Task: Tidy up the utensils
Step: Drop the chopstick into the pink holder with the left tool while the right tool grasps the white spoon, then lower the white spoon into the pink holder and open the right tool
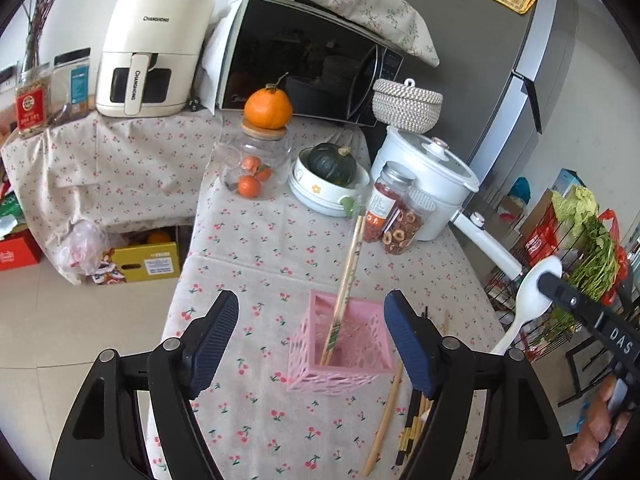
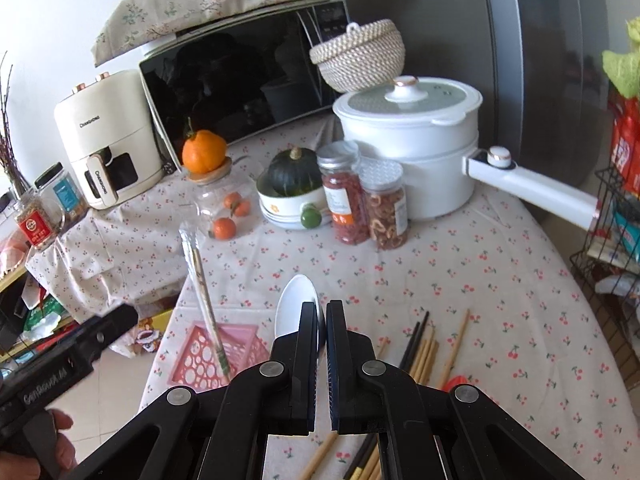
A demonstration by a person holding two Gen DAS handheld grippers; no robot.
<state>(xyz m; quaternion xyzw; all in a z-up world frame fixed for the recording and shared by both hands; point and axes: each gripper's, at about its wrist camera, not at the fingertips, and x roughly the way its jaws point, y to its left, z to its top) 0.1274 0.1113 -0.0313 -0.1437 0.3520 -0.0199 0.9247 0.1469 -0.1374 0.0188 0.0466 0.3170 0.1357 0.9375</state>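
A pink lattice basket point(image 1: 344, 344) stands on the cherry-print tablecloth point(image 1: 256, 248) with a wrapped pair of chopsticks point(image 1: 347, 280) leaning in it. My left gripper point(image 1: 312, 328) is open and empty, its jaws either side of the basket's near end. My right gripper point(image 2: 322, 320) is shut on a white spoon point(image 2: 294, 304), held above the table to the right of the basket point(image 2: 204, 352). The spoon also shows in the left wrist view point(image 1: 534, 292). Loose wooden and black chopsticks point(image 2: 430, 348) lie on the cloth right of the basket.
Behind stand a glass jar of tangerines point(image 1: 256, 164), a bowl with a dark squash point(image 1: 330, 178), two snack jars point(image 1: 394, 210), a white pot with a long handle point(image 2: 416, 136), a microwave point(image 1: 304, 56) and an air fryer point(image 1: 152, 52). A wire rack point(image 2: 612, 256) is at right.
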